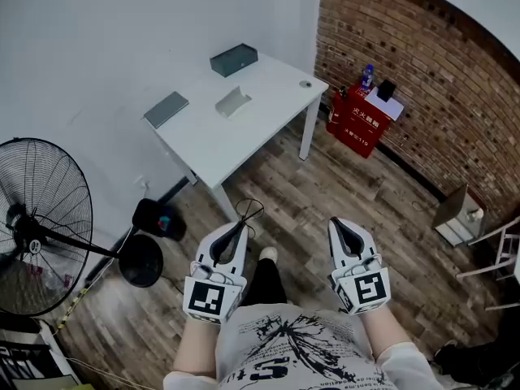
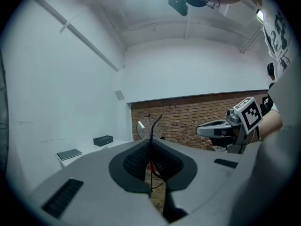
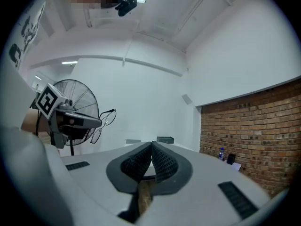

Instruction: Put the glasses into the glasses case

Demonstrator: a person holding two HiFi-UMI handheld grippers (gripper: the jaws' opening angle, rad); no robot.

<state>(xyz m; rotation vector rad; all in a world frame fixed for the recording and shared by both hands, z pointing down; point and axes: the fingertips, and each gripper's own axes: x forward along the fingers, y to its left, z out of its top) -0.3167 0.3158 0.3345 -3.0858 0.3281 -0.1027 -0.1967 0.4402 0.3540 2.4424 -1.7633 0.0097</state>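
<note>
My left gripper [image 1: 240, 225] is shut on thin black wire glasses [image 1: 249, 211], which stick out past its tip above the wooden floor. In the left gripper view a temple wire runs down between the closed pads and a round lens [image 2: 149, 128] stands above them. My right gripper [image 1: 335, 223] is shut with nothing in it, level beside the left one. The right gripper view shows the glasses [image 3: 104, 121] hanging from the left gripper's tip [image 3: 99, 123]. A pale open case [image 1: 233, 101] lies on the white table [image 1: 260, 132] ahead, well beyond both grippers.
A dark grey box [image 1: 234, 59] and a grey flat book [image 1: 166, 109] also lie on the table. A standing fan [image 1: 41, 226] is at the left, with a black bag [image 1: 154, 218] by its base. A red box [image 1: 357, 120] with a bottle [image 1: 367, 75] stands at the brick wall.
</note>
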